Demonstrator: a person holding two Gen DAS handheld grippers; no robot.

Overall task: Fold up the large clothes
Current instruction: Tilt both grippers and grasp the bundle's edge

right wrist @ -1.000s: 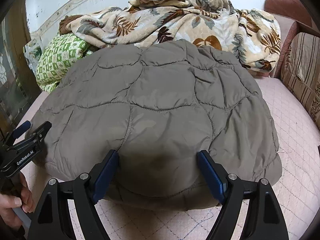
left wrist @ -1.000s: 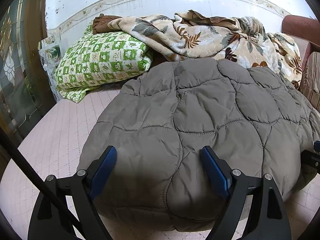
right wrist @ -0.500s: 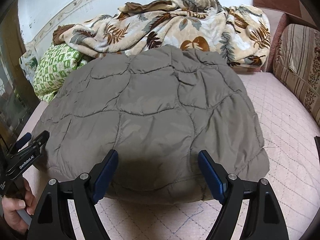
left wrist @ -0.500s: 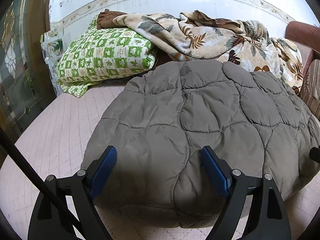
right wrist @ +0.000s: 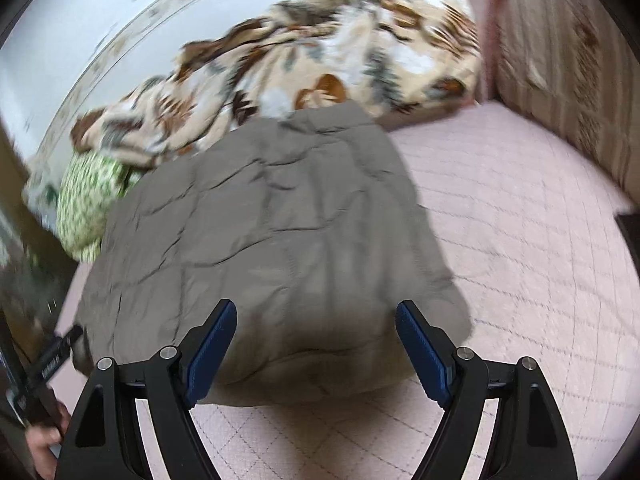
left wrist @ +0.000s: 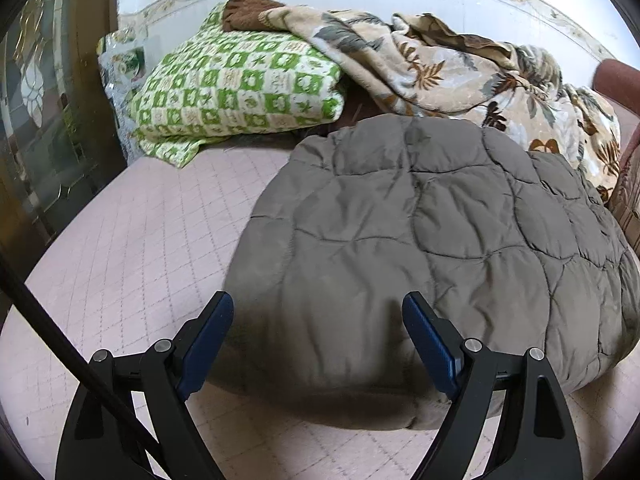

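On pink quilted mattress [left wrist: 132, 240]: grey quilted coat [left wrist: 432, 248], folded into puffy bundle, lying flat, far edge up against floral blanket [left wrist: 440, 64] heaped at wall. Green check pillow [left wrist: 240, 92] to coat's left, partly under blanket. Striped cushion [right wrist: 560, 64] at far right, apart from coat. L gripper [left wrist: 318, 340] low over near-left edge of coat, jaws spread wide, blue pads either side of hem, gripping nothing. R gripper [right wrist: 316, 340] same — wide apart, nothing held, over near edge w/ bare mattress to its right. R view motion-blurred. L gripper tip + hand [right wrist: 44, 436] visible at bottom left of R view
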